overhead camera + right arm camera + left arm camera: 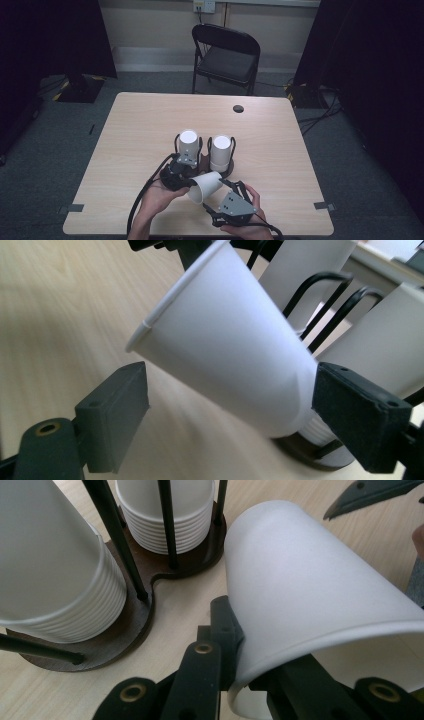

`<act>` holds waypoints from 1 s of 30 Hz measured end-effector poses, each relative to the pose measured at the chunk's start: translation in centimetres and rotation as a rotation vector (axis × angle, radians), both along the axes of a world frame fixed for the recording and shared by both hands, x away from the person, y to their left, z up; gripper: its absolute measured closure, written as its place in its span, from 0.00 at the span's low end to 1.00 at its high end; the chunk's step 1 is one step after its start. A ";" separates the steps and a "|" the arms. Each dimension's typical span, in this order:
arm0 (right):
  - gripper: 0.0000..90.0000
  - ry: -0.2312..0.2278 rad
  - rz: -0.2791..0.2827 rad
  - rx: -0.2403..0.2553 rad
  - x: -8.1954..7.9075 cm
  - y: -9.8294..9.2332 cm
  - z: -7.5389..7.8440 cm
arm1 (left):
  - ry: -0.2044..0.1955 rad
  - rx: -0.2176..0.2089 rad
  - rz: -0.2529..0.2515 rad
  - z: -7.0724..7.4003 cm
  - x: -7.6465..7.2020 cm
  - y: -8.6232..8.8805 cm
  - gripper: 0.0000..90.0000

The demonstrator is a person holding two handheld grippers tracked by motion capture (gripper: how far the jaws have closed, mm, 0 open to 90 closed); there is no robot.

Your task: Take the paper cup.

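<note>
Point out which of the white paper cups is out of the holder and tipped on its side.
The single cup pinched at its rim by the left gripper; the others sit upside down in two stacks in the holder.

White paper cup [206,186] (tipped sideways) pinched by its rim above the table.

Readable text: none on anything.
Paper cup [205,186]: plain white, unprinted.
Cup stacks [189,145] behind the paper cup: plain white, unmarked.
Wall outlet plate [204,5] far beyond the paper cup: too small to read.
</note>
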State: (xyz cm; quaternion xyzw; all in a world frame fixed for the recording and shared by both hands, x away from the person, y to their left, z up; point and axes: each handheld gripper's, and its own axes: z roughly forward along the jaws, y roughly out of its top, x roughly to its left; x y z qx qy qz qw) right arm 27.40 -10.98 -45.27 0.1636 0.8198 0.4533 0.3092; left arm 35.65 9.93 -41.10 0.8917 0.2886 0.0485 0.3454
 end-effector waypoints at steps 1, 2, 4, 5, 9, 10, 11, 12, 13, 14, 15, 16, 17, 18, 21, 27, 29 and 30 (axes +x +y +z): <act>0.16 -0.012 -0.007 -0.004 0.0 0.2 0.0 | 0.004 0.013 0.004 0.0 -0.1 -0.1 0.96; 0.14 -0.020 -0.004 -0.009 0.0 0.2 0.0 | 0.005 0.019 0.004 0.0 -0.1 -0.1 0.96; 0.15 -0.020 0.003 -0.032 0.0 0.4 -0.1 | 0.013 0.012 0.006 -0.1 -0.2 -0.2 0.96; 0.14 -0.018 0.010 -0.038 0.0 0.5 -0.1 | 0.013 0.014 0.008 -0.1 -0.2 -0.2 0.96; 0.14 -0.050 0.011 -0.077 -0.1 0.9 -0.4 | 0.033 0.026 -0.008 -0.2 0.0 -0.4 0.96; 0.14 -0.054 0.010 -0.088 -0.1 1.0 -0.4 | 0.033 0.036 -0.012 -0.1 0.0 -0.4 0.96; 0.13 -0.053 0.010 -0.091 -0.1 1.0 -0.4 | 0.037 0.033 -0.005 -0.1 0.0 -0.5 0.96; 0.13 -0.061 0.014 -0.092 0.0 1.1 -0.4 | 0.040 0.034 -0.003 0.0 0.1 -0.5 0.96; 0.13 -0.067 0.017 -0.099 0.0 1.1 -0.4 | 0.040 0.030 -0.003 0.0 0.1 -0.5 0.96; 0.12 -0.069 0.018 -0.100 0.0 1.2 -0.3 | 0.047 0.031 -0.017 0.1 0.1 -0.5 0.96; 0.10 -0.077 0.022 -0.103 0.1 1.3 -0.3 | 0.060 0.019 -0.023 0.1 0.1 -0.5 0.96; 0.10 -0.079 0.029 -0.108 0.1 1.4 -0.2 | 0.066 0.025 -0.037 0.2 0.2 -0.5 0.96; 0.10 -0.086 0.035 -0.109 0.1 1.5 -0.3 | 0.066 0.023 -0.044 0.2 0.2 -0.7 0.96; 0.10 -0.085 0.041 -0.113 0.1 1.7 -0.3 | 0.074 0.017 -0.061 0.2 0.2 -0.8 0.96; 0.12 -0.100 0.041 -0.125 0.2 2.2 -0.5 | 0.072 0.010 -0.068 0.1 0.0 -1.2 0.97; 0.14 -0.119 0.040 -0.140 0.4 2.6 -0.5 | 0.096 -0.022 -0.093 0.3 0.0 -1.6 0.97; 0.15 -0.133 0.047 -0.148 0.3 3.0 -0.5 | 0.100 -0.025 -0.105 0.2 -0.2 -2.1 0.97; 0.16 -0.150 0.052 -0.160 0.2 3.2 -0.6 | 0.098 -0.026 -0.108 0.1 -0.3 -2.2 0.97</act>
